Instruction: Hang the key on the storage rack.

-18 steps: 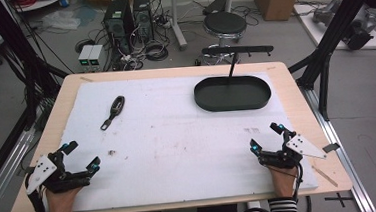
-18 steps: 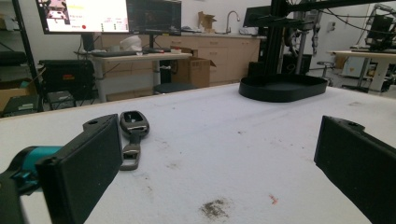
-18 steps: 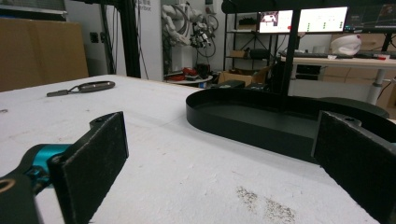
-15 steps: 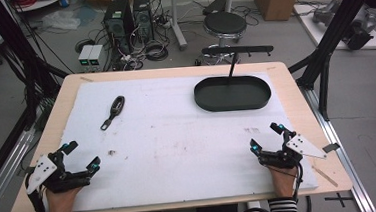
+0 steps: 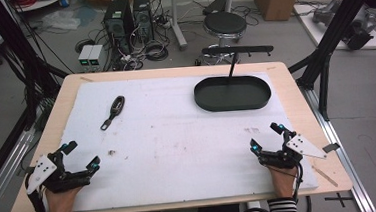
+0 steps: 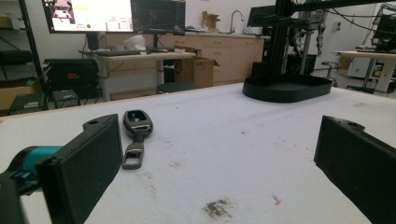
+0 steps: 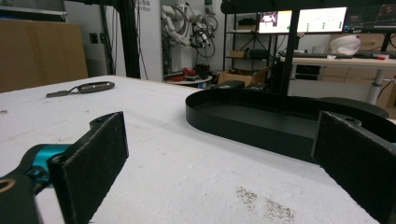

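The key fob (image 5: 112,111) lay flat on the far left part of the white surface (image 5: 179,146), well apart from both tools and from the black tray (image 5: 231,93) on the far right part. It looked small, light and rigid, a dark oval body with a metal clip at its near end, so it would probably slide on the surface if nudged from the side; the best hold seemed to be across the narrow width of the oval body, coming down from above. The left tool (image 5: 78,155) rested at the near left edge with its jaws wide apart and empty; the right tool (image 5: 264,135) rested at the near right edge, likewise spread and empty. Against the earlier frames nothing had shifted: tools, fob and tray sat in the same places.
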{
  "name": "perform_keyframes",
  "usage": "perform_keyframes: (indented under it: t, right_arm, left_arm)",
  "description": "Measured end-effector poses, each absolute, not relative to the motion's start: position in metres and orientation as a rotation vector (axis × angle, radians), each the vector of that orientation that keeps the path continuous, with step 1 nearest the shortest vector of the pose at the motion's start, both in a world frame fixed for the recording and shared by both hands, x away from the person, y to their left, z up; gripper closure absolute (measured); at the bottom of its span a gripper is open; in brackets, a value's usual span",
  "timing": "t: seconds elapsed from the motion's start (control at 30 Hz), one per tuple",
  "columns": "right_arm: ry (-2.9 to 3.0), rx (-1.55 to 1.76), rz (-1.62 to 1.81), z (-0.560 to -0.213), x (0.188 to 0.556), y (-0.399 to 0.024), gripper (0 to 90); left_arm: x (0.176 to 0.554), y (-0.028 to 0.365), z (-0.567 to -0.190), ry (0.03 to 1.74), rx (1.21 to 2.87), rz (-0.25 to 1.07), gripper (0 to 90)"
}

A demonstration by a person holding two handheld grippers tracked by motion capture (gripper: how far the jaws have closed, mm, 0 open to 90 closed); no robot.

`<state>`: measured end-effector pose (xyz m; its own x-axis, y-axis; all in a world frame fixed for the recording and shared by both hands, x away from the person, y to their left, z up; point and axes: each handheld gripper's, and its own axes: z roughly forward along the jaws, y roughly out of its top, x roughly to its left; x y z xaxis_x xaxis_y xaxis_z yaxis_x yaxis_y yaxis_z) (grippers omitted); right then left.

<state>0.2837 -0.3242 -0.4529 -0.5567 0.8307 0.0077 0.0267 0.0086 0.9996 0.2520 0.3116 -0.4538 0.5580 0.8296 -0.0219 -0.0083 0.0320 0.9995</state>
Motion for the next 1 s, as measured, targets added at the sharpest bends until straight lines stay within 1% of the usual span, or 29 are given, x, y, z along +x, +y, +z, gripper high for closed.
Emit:
perform_keyframes:
  t: [0.17, 0.43, 0.6, 0.73, 0.9, 1.0]
  right_arm:
    - [1.655, 0.896, 1.619, -0.453, 0.283, -0.324, 2.7]
    - [1.650, 0.897, 1.619, -0.453, 0.283, -0.324, 2.7]
    - [1.653, 0.900, 1.617, -0.453, 0.283, -0.323, 2.7]
    - [1.652, 0.901, 1.620, -0.453, 0.283, -0.323, 2.7]
    - [1.653, 0.900, 1.621, -0.453, 0.283, -0.323, 2.7]
    - [1.653, 0.899, 1.617, -0.453, 0.283, -0.323, 2.8]
  left_arm:
    - [0.252, 0.311, -0.454, 0.771, 1.400, 0.758, 1.7]
    - [0.258, 0.313, -0.447, 0.779, 1.468, 0.718, 1.7]
    - [0.269, 0.320, -0.423, 0.801, 1.539, 0.722, 1.7]
    - [0.284, 0.324, -0.403, 0.807, 1.563, 0.701, 1.7]
    - [0.302, 0.320, -0.380, 0.807, 1.655, 0.718, 1.7]
    - [0.315, 0.316, -0.371, 0.814, 1.704, 0.699, 1.7]
